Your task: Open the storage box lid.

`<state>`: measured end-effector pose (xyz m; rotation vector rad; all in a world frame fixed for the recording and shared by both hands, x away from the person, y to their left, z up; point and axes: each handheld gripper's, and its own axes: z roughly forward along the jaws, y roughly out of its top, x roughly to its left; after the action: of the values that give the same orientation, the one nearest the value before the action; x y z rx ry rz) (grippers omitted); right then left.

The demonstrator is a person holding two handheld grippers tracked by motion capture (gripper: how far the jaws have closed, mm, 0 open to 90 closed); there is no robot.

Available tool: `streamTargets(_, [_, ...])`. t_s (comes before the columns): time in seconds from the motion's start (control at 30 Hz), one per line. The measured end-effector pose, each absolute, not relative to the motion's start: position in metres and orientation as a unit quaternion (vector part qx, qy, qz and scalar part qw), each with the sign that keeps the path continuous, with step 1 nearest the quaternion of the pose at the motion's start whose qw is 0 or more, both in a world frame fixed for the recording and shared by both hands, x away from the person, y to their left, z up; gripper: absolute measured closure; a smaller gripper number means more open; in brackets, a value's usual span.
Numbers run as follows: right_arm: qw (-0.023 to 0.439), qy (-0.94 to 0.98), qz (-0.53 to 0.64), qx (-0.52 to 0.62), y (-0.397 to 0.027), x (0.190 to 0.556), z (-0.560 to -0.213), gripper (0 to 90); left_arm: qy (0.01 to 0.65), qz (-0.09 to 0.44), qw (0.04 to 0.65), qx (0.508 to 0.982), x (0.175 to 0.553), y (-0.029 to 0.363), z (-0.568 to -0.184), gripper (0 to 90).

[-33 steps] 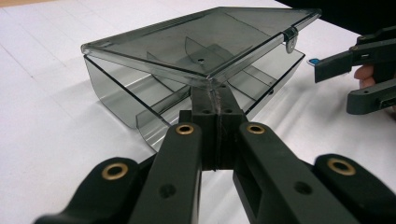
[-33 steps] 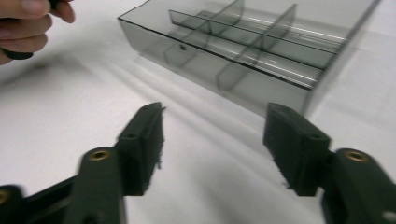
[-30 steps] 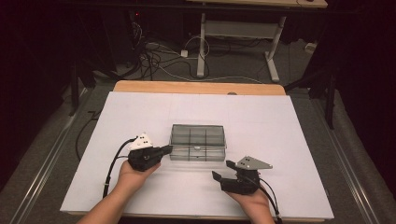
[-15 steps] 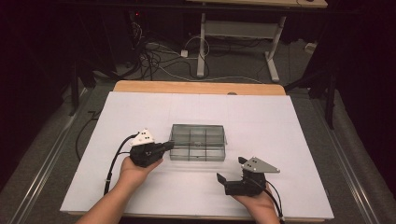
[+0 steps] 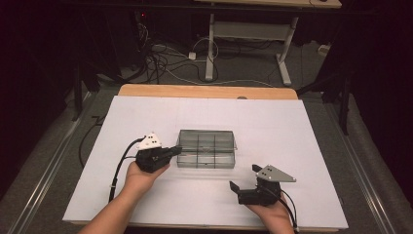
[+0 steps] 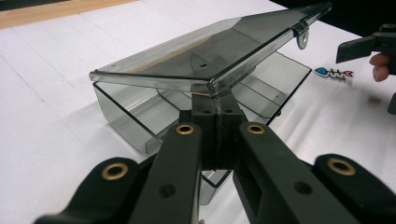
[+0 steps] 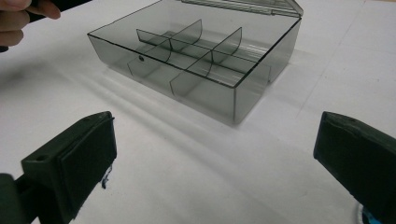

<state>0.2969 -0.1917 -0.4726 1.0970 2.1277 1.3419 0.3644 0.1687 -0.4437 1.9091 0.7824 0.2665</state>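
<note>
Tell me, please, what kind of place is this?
Probably a lab or recording workspace, not a home: a white-covered table under a fixed camera, tangled cables on the floor behind it, and a bare metal desk frame in dark surroundings.

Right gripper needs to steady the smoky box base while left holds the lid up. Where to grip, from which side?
Probably the front wall at its top rim, beside the near corner, coming down from above with one jaw inside and one outside. The wall is thin and upright, the lid is tilted up clear of it, and the right gripper is open.
</note>
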Motion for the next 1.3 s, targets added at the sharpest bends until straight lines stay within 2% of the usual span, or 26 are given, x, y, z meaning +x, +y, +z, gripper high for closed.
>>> streamTargets(0.6, [0.200,0.760,0.477,0.395,-0.188,0.303,-0.473,0.0,0.323,0.112,0.510,0.789,0.374,0.172,-0.438,87.6])
streamTargets(0.93, [0.206,0.758,0.477,0.393,-0.190,0.293,-0.472,0.0,0.319,0.111,0.511,0.791,0.383,0.161,-0.435,87.6])
streamTargets(1.3, [0.207,0.757,0.477,0.395,-0.194,0.294,-0.472,0.0,0.330,0.126,0.501,0.790,0.403,0.157,-0.428,87.6])
